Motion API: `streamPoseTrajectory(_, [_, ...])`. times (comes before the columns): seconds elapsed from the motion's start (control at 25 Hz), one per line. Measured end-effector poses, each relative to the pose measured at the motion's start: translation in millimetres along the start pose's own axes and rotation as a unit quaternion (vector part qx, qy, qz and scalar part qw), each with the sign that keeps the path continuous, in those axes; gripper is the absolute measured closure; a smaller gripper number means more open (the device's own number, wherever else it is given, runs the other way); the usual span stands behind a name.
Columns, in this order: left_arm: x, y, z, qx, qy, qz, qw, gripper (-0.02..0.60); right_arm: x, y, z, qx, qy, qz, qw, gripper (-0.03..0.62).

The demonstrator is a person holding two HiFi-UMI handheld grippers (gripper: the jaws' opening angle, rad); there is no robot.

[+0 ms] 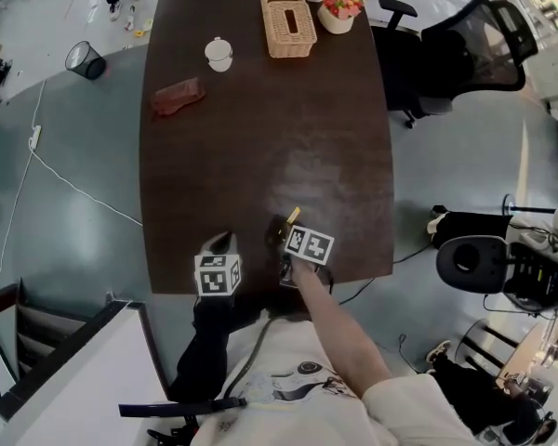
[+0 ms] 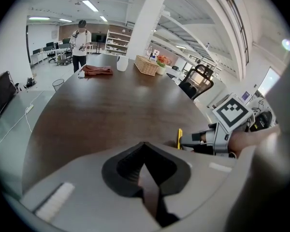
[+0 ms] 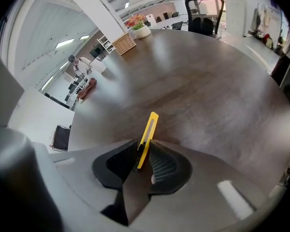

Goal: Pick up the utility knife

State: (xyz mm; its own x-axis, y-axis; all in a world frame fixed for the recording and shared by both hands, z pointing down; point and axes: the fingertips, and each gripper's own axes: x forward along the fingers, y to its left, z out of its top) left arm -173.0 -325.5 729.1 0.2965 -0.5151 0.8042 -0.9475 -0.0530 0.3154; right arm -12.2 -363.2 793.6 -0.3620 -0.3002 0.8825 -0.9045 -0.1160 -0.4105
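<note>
My right gripper has its jaws clamped on the utility knife. The yellow body is pinched between the two ribbed pads and its far end sticks out past them, over the dark worktop. In the head view the knife shows as a short yellow sliver just ahead of the right gripper, near the worktop's near edge. I can't tell if it is clear of the surface or touching it.

My left gripper has its jaws together with nothing between them. It sits just left of the right one in the head view, also at the near edge. The left gripper view catches the right gripper side-on, with the knife's yellow end at its tip.

At the far end of the worktop, well apart from both grippers:
- wicker basket
- flower pot just beside the basket
- white cup
- reddish cloth nearer the left edge

Black office chair off the right side, bin on the floor to the left.
</note>
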Motion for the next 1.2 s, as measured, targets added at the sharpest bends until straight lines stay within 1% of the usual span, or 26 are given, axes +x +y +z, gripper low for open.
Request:
streamPoseTrajectory(0.16, [-1.6,-0.1,-1.7,-0.003,-0.003,0.0,1.0,0.583,2.4,3.0,-0.2,-0.017,0.007,-0.014,1.0,0.512])
streamPoseTrajectory(0.36, [-7.7,2.1,-7.5,-0.005,-0.002,0.005,1.0,0.583,3.5,8.1,-4.2,-0.067,0.016,-0.067,0.995,0.502])
streamPoseTrajectory(0.44, [-10.5,4.8,-8.7,-0.006,-0.004,0.007,1.0,0.583,4.2,7.2,-3.2,-0.087,0.01,-0.086,0.992,0.537])
streamPoseTrajectory(0.52, [-13.1,7.2,-9.4,-0.006,-0.006,0.009,0.9999,0.583,3.2,3.6,-0.9,-0.105,0.004,-0.094,0.99,0.541])
streamPoseTrajectory(0.64, [-16.0,6.7,-8.9,-0.005,-0.01,0.008,0.9999,0.583,-5.0,6.6,3.9,-0.128,-0.019,-0.071,0.989,0.543])
streamPoseTrajectory(0.8, [-20.1,2.9,1.1,0.003,-0.03,-0.002,0.9995,0.583,-28.8,25.9,19.8,-0.175,-0.08,-0.019,0.981,0.543])
streamPoseTrajectory(0.88, [-24.3,-1.3,8.8,0.011,-0.046,-0.008,0.9988,0.583,-46.8,34.9,29.7,-0.187,-0.112,0.0,0.976,0.543])
streamPoseTrajectory(1.04, [-39.1,-11.7,28.2,0.032,-0.084,-0.02,0.9957,0.583,-87.3,51.7,44.5,-0.201,-0.175,0.02,0.964,0.543])
streamPoseTrajectory(1.2, [-64.1,-26.6,54.1,0.056,-0.133,-0.036,0.9889,0.583,-128.5,69.8,50.2,-0.213,-0.23,0.036,0.949,0.543])
